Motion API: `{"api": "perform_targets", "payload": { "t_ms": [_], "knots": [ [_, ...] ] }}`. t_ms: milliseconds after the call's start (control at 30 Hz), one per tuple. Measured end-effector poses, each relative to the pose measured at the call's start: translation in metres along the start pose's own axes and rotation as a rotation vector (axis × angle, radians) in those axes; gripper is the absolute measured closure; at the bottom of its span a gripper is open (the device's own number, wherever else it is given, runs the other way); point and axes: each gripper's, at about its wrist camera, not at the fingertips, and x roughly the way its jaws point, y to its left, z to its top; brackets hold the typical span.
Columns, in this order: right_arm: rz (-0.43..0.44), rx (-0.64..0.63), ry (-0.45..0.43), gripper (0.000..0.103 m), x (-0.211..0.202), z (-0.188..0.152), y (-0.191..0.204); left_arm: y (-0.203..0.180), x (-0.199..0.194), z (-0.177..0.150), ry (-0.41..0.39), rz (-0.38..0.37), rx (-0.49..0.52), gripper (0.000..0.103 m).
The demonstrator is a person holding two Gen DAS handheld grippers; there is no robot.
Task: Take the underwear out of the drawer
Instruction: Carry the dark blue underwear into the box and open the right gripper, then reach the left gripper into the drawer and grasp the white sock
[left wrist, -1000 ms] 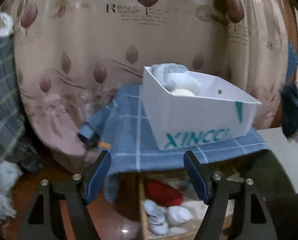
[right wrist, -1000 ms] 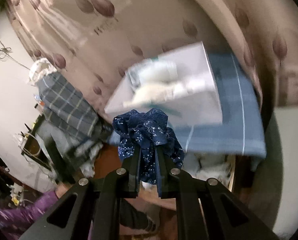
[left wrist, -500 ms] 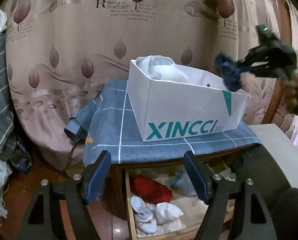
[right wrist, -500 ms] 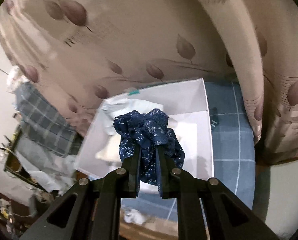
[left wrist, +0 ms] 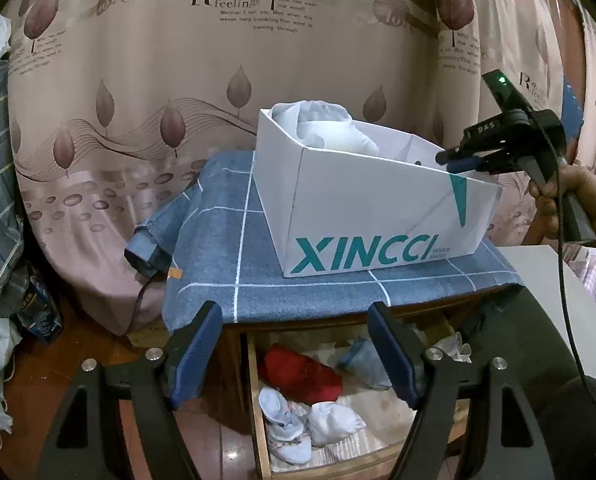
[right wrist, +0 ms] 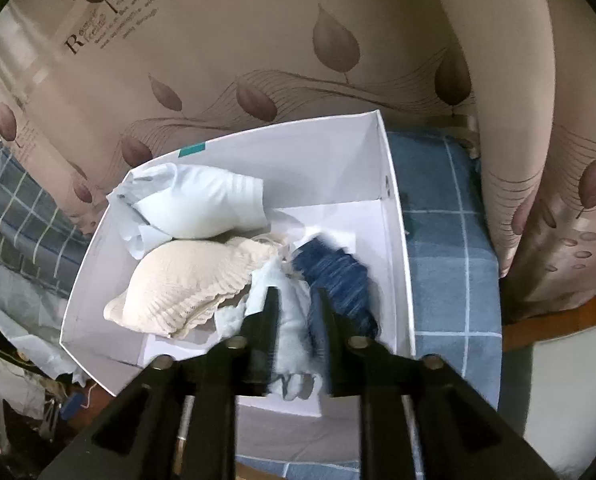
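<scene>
Dropping into the box [right wrist: 393, 216] on the counter [left wrist: 218, 248], the navy pair [right wrist: 333, 276] has been let go by the right gripper [right wrist: 296, 304], jaws just opening. The left gripper [left wrist: 298, 352] is held wide open and empty. Several pieces are left in the drawer [left wrist: 254, 392].

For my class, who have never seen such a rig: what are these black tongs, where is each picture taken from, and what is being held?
No robot here: a person holds a two-finger gripper in each hand, each carrying a camera looking along its fingers. The left view shows the left gripper, open and empty, above the open drawer of clothes, with the white box on a blue checked cloth. The right gripper looks into that box; its jaws have just been opening and hold nothing, the dark blue underwear lying just beyond its tips beside white and cream garments.
</scene>
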Motion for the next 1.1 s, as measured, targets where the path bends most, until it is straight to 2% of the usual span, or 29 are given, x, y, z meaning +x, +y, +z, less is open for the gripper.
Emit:
{"api": "perform_targets", "payload": {
  "t_ms": [67,167,233,267,300,333,367,433,567,633,700,733,833,967,1100],
  "knots": [
    [0.032,0.006,-0.067,0.069,-0.015,-0.004,0.002,0.002,0.001,0.000,0.005,0.001,-0.007,0.026],
    [0.170,-0.007,-0.188,0.066,-0.049,-0.026,0.009,0.008,0.005,-0.001,0.023,0.001,-0.032,0.026],
    [0.253,-0.048,-0.261,0.057,-0.073,-0.061,0.018,0.014,0.006,-0.001,0.035,0.001,-0.061,0.026],
    [0.266,-0.063,-0.278,0.047,-0.080,-0.078,0.020,0.017,0.007,-0.001,0.037,-0.007,-0.075,0.026],
    [0.260,-0.080,-0.298,0.038,-0.086,-0.100,0.022,0.021,0.008,-0.001,0.040,-0.016,-0.093,0.026],
    [0.249,-0.092,-0.311,0.037,-0.091,-0.119,0.022,0.023,0.008,-0.001,0.043,-0.019,-0.103,0.026],
    [0.230,-0.105,-0.315,0.037,-0.093,-0.144,0.020,0.025,0.009,-0.001,0.049,-0.022,-0.113,0.026],
    [0.183,-0.095,-0.307,0.037,-0.092,-0.174,0.012,0.026,0.012,-0.002,0.067,-0.034,-0.120,0.026],
    [0.188,0.039,-0.261,0.037,-0.081,-0.219,-0.031,0.017,0.023,-0.005,0.142,-0.081,-0.087,0.026],
    [0.196,0.089,-0.244,0.035,-0.078,-0.223,-0.042,0.008,0.035,-0.010,0.232,-0.127,-0.055,0.026],
    [0.220,0.076,-0.300,0.033,-0.088,-0.226,-0.046,-0.004,0.052,-0.018,0.357,-0.192,-0.040,0.026],
    [0.228,0.083,-0.305,0.031,-0.088,-0.226,-0.048,-0.010,0.060,-0.022,0.402,-0.193,-0.033,0.026],
    [0.265,0.115,-0.291,0.030,-0.086,-0.227,-0.056,-0.020,0.079,-0.034,0.470,-0.143,-0.064,0.026],
    [0.282,0.101,-0.305,0.027,-0.094,-0.228,-0.056,-0.022,0.113,-0.058,0.610,-0.080,-0.146,0.026],
    [0.309,0.100,-0.310,0.026,-0.100,-0.231,-0.059,-0.025,0.135,-0.069,0.660,-0.037,-0.188,0.026]
  ]
}}
